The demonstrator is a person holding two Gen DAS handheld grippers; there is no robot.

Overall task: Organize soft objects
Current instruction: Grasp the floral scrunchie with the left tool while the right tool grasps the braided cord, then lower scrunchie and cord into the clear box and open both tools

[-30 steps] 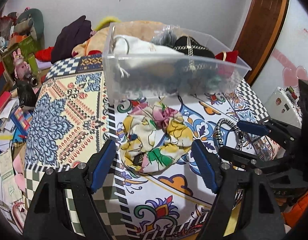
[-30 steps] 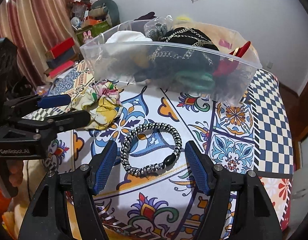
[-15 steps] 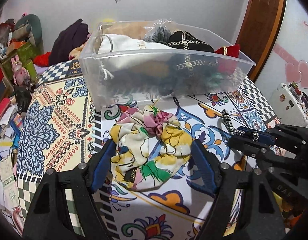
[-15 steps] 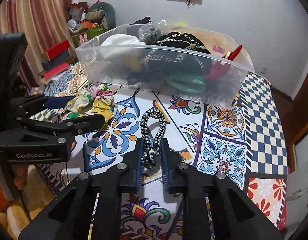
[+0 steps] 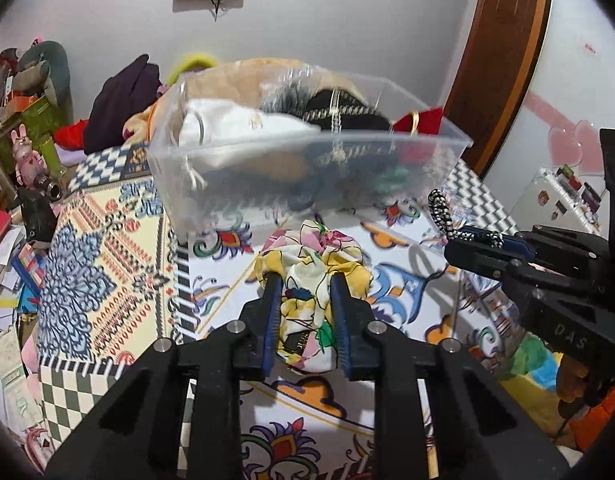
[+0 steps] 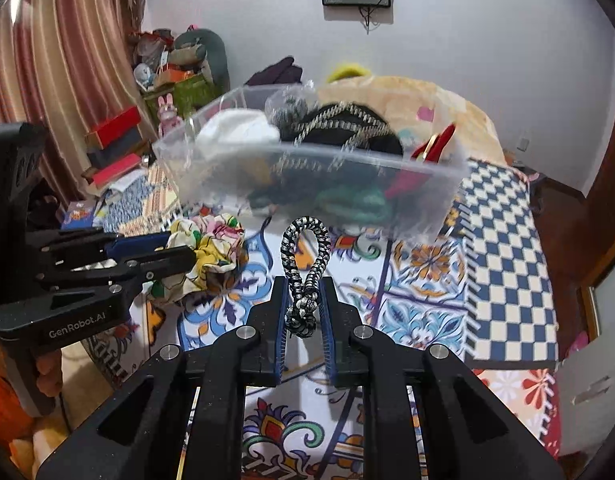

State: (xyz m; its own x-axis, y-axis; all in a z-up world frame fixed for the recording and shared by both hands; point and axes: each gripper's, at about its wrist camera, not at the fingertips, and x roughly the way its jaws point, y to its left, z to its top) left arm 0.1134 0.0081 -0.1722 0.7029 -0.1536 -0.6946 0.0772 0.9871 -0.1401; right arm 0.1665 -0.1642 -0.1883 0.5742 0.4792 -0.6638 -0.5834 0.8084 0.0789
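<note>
Patterned bedspread (image 5: 107,280); scrunchie (image 5: 307,268) in left gripper (image 5: 303,280), braided cord (image 6: 303,272) in right gripper (image 6: 303,284).

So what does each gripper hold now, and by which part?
Left gripper: floral fabric scrunchie, pinched at its near side. Right gripper: black-and-white braided cord loop, at its knotted end.

Clear glossy plastic bin (image 5: 307,184), floral cloth scrunchie (image 5: 311,272), braided cord (image 6: 305,268)

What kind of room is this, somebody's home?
Most likely a lived-in bedroom. A patterned bedspread covers what looks like a bed, striped curtains hang at one side, a wooden door stands behind, and plush toys crowd a cluttered corner.
</note>
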